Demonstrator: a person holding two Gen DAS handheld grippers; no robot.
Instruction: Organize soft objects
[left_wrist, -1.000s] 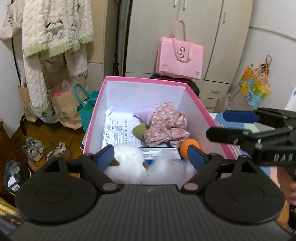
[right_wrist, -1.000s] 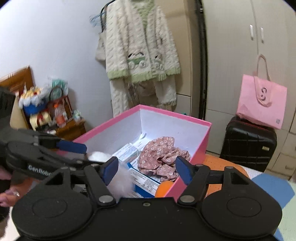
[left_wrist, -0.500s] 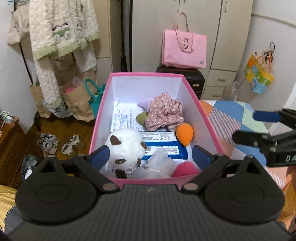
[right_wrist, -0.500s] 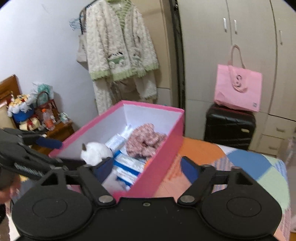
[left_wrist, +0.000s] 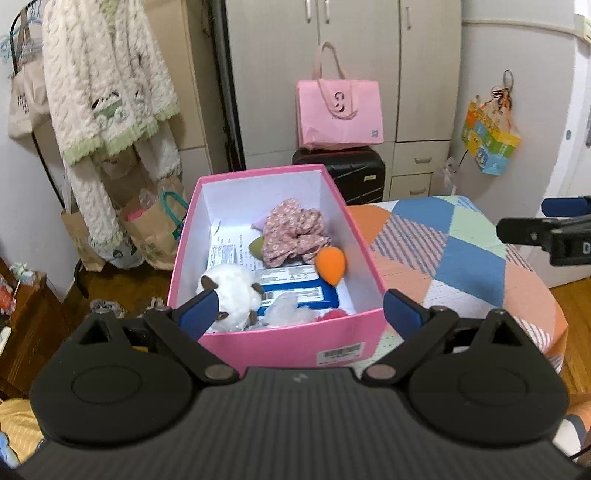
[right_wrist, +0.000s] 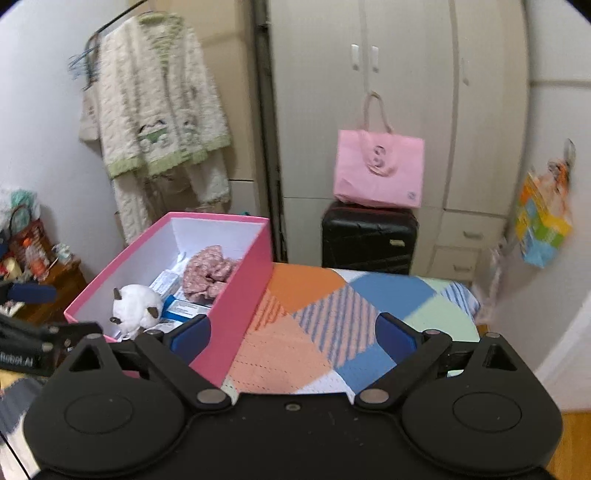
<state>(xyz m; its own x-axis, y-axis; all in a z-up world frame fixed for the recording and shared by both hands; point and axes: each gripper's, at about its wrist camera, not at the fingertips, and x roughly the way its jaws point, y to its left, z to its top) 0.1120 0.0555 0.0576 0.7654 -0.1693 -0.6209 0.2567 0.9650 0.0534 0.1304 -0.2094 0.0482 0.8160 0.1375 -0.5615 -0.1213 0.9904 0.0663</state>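
A patchwork-quilted surface (right_wrist: 332, 317) carries an open pink cardboard box (left_wrist: 295, 341) holding a white plush toy (left_wrist: 232, 291), floral pink fabric (left_wrist: 295, 232) and an orange teardrop sponge (left_wrist: 330, 260). The left claw (left_wrist: 299, 312) and right claw (right_wrist: 293, 334) both hang above, jaws spread apart, empty.

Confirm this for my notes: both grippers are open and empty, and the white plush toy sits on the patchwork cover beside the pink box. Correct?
Not quite. The white plush toy lies inside the pink box, at its near end, not on the patchwork cover; both wrist views show it. The rest holds: the left gripper and the right gripper have their jaws spread with nothing between them.
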